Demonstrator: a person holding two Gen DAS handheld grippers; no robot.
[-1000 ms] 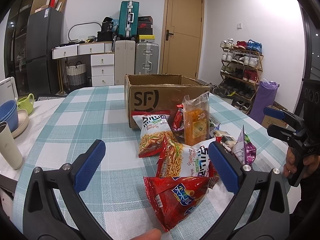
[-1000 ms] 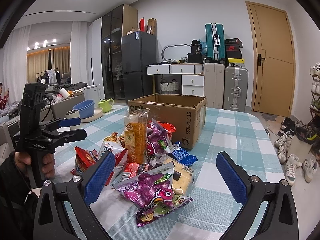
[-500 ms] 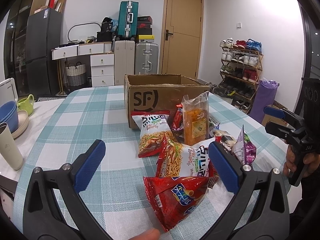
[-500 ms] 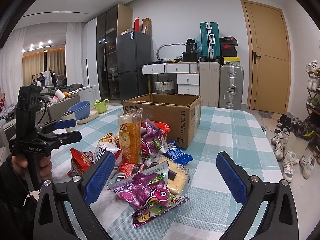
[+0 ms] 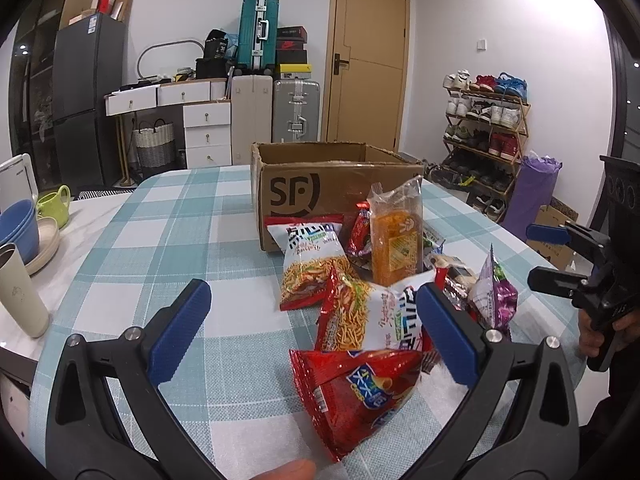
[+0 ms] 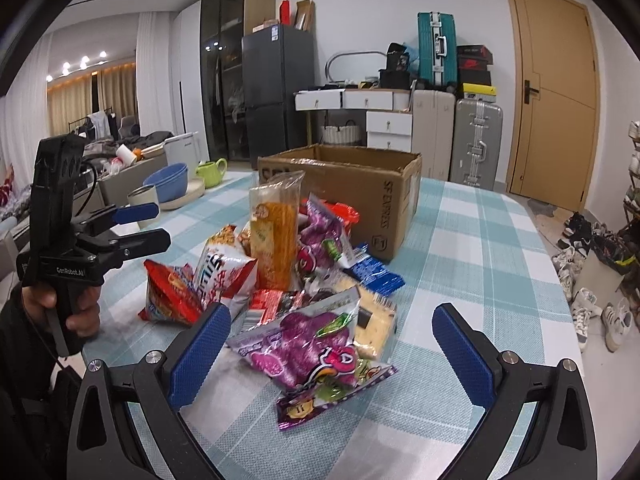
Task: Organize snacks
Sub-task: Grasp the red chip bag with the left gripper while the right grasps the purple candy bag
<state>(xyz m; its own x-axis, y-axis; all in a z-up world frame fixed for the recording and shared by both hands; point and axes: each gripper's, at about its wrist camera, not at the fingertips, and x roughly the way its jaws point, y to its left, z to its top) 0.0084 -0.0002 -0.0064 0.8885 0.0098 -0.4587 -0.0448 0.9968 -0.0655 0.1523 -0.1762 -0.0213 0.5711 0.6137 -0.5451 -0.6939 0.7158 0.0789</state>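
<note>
A pile of snack bags lies on the checked tablecloth in front of an open cardboard box [image 5: 340, 192], which also shows in the right wrist view [image 6: 360, 188]. My left gripper [image 5: 312, 332] is open and empty, with a red chip bag [image 5: 356, 392] between its fingers and a noodle-snack bag [image 5: 368, 316] just beyond. My right gripper [image 6: 332, 356] is open and empty over a purple candy bag [image 6: 308, 352]. An upright orange packet [image 6: 276, 236] stands in the pile. Each gripper shows in the other's view, the right one [image 5: 560, 256] and the left one [image 6: 136, 228].
Blue bowls [image 5: 18, 228], a green mug [image 5: 54, 204] and a beige cup [image 5: 20, 292] stand at the table's left side. The table edge runs close on the right, with shoes on the floor [image 6: 592, 296] beyond it.
The right gripper has come slightly closer to the pile, above the purple bag. The left gripper has barely moved. Both stay open.
</note>
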